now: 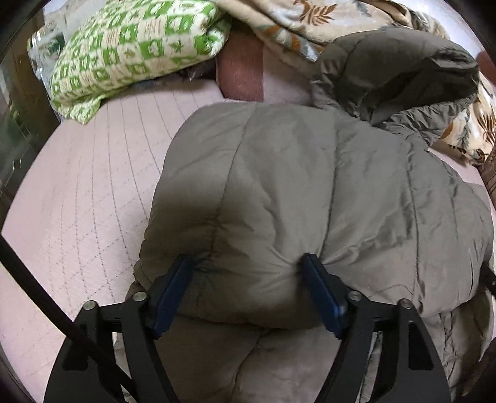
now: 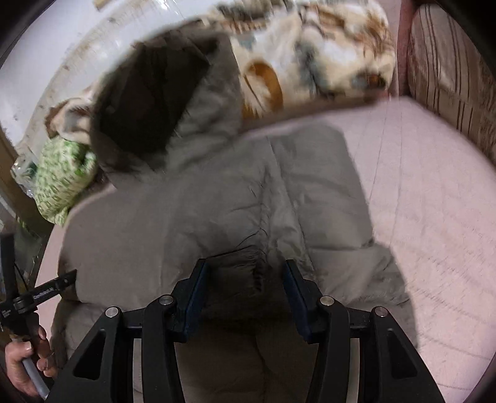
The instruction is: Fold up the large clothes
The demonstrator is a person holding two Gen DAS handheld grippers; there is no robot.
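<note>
A grey-olive puffer jacket lies on a pale pink quilted bed cover, its hood at the far right. My left gripper is wide open and presses into a folded puffy edge of the jacket, one blue pad on each side of the bulge. In the right wrist view the jacket lies with its dark-lined hood at the far end. My right gripper is open just above the jacket's near dark part, holding nothing. The left gripper's handle and hand show at lower left.
A green-and-cream patterned blanket lies at the far left of the bed. A beige leaf-print quilt is bunched along the far side, also in the right wrist view. A striped cushion stands at the right. Bare pink cover lies right of the jacket.
</note>
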